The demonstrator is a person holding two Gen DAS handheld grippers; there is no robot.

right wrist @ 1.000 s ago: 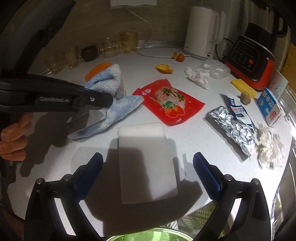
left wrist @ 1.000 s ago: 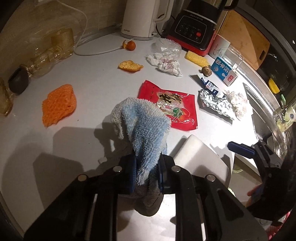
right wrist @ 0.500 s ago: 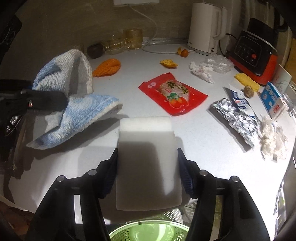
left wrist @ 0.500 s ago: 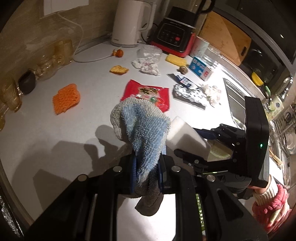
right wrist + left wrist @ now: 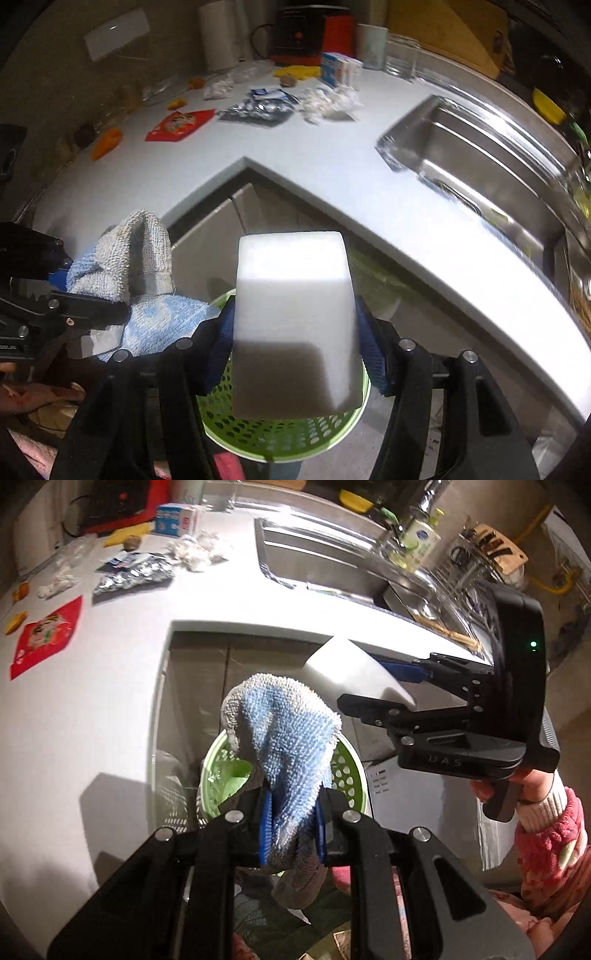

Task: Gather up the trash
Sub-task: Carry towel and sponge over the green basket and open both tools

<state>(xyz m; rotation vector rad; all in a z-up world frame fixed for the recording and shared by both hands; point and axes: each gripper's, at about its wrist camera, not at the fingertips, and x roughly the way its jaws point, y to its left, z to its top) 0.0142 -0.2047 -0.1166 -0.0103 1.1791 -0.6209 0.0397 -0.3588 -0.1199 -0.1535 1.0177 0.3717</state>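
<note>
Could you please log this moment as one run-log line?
left tongs: shut on towel | right tongs: shut on white block | both above green basket

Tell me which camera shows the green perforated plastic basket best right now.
The left wrist view: it looks down into the green perforated plastic basket, showing rim, holed wall and inside, though the blue terry cloth in the left tool covers its middle. The right wrist view shows only its lower wall beneath the white foam block.
</note>
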